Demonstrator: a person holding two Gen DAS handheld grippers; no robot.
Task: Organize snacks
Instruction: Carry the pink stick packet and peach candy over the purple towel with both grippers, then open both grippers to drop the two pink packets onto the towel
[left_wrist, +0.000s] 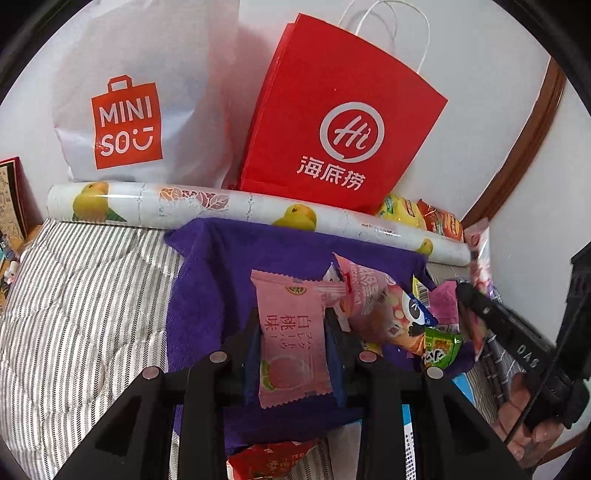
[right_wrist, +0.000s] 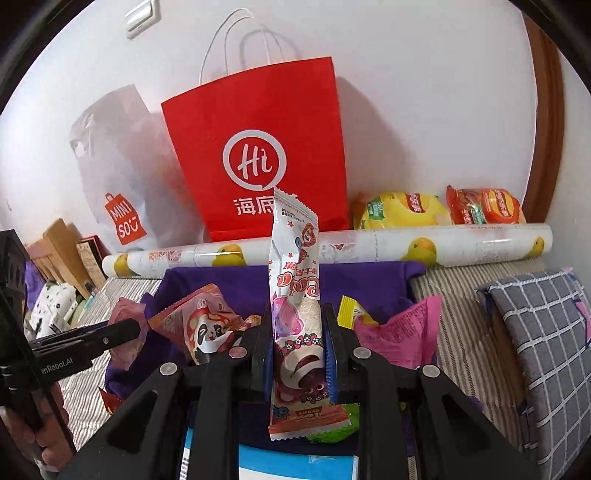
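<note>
Transport is judged under way: a pink peach packet (left_wrist: 291, 339) is pinched in the left tool (left_wrist: 293, 332), a white bear packet (right_wrist: 295, 314) in the right tool (right_wrist: 297, 343). Ahead stands the red bag (right_wrist: 258, 155); release there is likely called for.

Two close wrist views, shared red bag (left_wrist: 332, 122)

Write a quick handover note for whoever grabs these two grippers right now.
Left gripper: shut on the pink peach snack packet.
Right gripper: shut on the white bear-print snack packet, held upright.
Other snacks lie loose on the purple cloth; the red paper bag stands behind the patterned roll.
Done: both packets picked up.
Left: place these two, then sort the pile.
</note>
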